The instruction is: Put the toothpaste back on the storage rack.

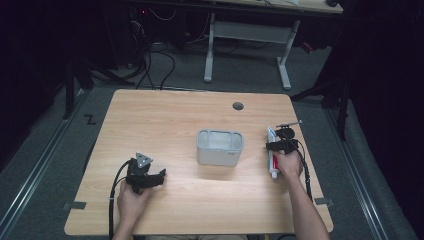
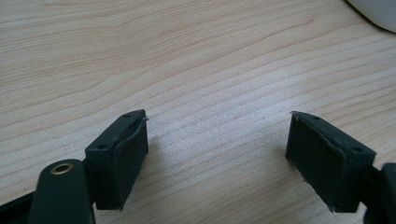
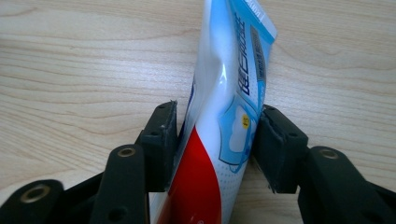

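Toothpaste tube (image 3: 219, 140): soft, glossy plastic in white, blue and red, lying on the wooden table (image 1: 165, 120) near its right edge, right of the grey rounded-rectangular bin (image 1: 220, 147). Right gripper (image 3: 215, 144): matte black padded jaws pinch the tube across its width, the wall creased at the grip. Left gripper (image 2: 217, 158): jaws spread wide over bare pale woodgrain.
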Demonstrator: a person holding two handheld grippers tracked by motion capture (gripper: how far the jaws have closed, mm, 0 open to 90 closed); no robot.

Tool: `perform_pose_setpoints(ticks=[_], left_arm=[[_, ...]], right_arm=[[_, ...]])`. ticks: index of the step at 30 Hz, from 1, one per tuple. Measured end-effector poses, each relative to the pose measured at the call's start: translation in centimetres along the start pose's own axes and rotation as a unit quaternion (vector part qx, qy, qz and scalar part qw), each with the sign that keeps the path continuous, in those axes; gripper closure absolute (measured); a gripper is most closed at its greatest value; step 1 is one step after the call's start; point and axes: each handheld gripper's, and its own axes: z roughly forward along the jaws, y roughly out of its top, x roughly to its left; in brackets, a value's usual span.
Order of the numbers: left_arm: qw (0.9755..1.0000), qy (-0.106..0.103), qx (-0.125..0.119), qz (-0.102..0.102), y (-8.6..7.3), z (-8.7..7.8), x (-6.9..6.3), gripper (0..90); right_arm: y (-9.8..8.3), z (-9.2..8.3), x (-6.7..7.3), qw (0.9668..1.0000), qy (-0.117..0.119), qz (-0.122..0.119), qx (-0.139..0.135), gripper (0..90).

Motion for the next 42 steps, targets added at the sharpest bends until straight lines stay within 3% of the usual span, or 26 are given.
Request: perform_pose_setpoints(ticks=[6,10,14,19,32,42], left_arm=[[1.0000,0.000,0.000,0.000,0.0,0.0,0.0,21.3],[1.0000,0.000,0.000,0.000,0.0,0.0,0.0,21.3],[1.0000,0.000,0.000,0.000,0.0,0.0,0.0,21.3],[1.0000,0.000,0.001,0.001,0.0,0.0,0.0,21.3],[1.0000,0.000,0.001,0.000,0.0,0.0,0.0,21.3],[1.0000,0.000,0.001,0.000,0.0,0.0,0.0,21.3]], right_arm=[[-0.2,-0.1,0.0,0.9996,0.021,-0.004,-0.019,65.6],[-0.3,-0.3,0.4,0.9995,0.018,-0.017,-0.017,68.2],[-0.3,-0.6,0.5,0.9992,0.021,-0.029,-0.017,69.0],[-0.7,-1.7,1.3,0.9975,0.020,-0.053,-0.042,69.6],[-1.7,-3.0,1.0,0.9946,0.058,-0.054,-0.067,70.1],[-2.3,-4.7,1.2,0.9905,0.085,-0.057,-0.092,70.1]])
